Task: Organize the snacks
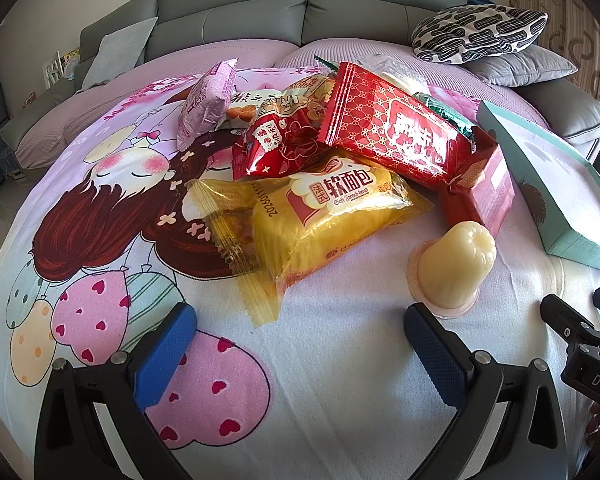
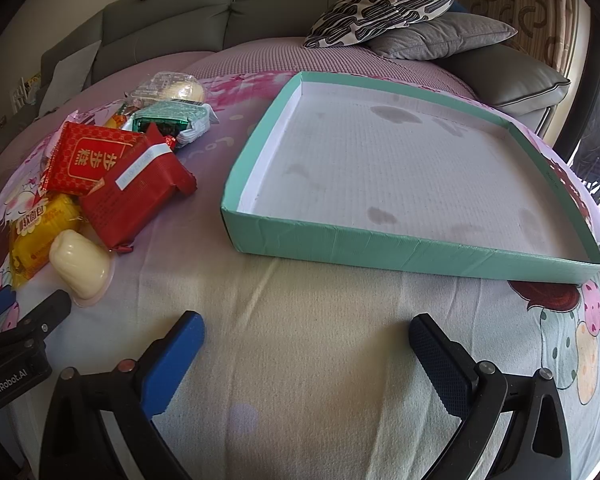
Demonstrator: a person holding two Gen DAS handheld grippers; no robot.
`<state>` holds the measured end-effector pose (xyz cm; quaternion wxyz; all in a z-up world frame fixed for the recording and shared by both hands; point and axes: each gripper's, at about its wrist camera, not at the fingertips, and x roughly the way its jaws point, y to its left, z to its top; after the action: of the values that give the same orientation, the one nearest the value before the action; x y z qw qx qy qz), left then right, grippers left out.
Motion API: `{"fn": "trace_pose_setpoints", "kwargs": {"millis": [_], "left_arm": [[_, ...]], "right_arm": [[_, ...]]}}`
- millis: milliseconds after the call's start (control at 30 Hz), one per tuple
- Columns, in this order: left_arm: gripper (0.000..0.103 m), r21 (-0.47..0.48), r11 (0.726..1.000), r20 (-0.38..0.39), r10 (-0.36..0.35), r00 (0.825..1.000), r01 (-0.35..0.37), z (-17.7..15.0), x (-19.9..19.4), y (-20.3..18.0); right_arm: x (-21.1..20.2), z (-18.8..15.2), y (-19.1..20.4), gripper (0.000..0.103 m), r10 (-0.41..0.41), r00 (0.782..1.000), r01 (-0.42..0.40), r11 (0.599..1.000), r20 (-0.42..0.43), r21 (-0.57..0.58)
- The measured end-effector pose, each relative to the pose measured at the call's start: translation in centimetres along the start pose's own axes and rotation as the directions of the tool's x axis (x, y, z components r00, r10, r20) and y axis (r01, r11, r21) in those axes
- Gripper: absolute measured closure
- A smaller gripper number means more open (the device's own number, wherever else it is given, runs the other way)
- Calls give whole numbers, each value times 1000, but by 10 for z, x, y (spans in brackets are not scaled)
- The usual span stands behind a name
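My left gripper [image 1: 300, 344] is spread wide, blue textured pads apart, nothing between them; it hovers over bare printed sheet [image 1: 320, 380] with clear room ahead. My right gripper [image 2: 306, 348] is also spread wide and empty, over plain wrinkled cloth just short of the teal box's near wall.

The teal box [image 2: 380, 246] is a shallow cardboard tray with a white inside, nothing in it, and low straight walls; its long near edge runs left to right across the right wrist view. An open strip of sheet separates it from the snack pile on its left.

In the pile, the yellow bread pack [image 1: 320, 216] is glossy and crinkly, long axis slanting from near-left to far-right, sealed end toward my left gripper. The jelly cup [image 1: 454, 264] is ribbed pale plastic, tipped over, just beside my left gripper's right pad. The red patterned pack [image 1: 384, 124] lies on top, slanting. A red ridged pack [image 2: 136, 196] is nearest the box, apart from it.
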<state>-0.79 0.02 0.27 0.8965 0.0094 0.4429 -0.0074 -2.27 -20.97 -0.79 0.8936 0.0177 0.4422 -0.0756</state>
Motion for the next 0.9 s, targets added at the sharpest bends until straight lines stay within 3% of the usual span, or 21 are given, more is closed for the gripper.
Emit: {"fn": "trace_pose_setpoints", "kwargs": {"millis": [900], "left_arm": [[0, 0, 1000, 1, 0, 1000, 0, -1, 0, 0]], "right_arm": [[1, 0, 1, 0, -6, 1000, 6, 1000, 2, -2]]}}
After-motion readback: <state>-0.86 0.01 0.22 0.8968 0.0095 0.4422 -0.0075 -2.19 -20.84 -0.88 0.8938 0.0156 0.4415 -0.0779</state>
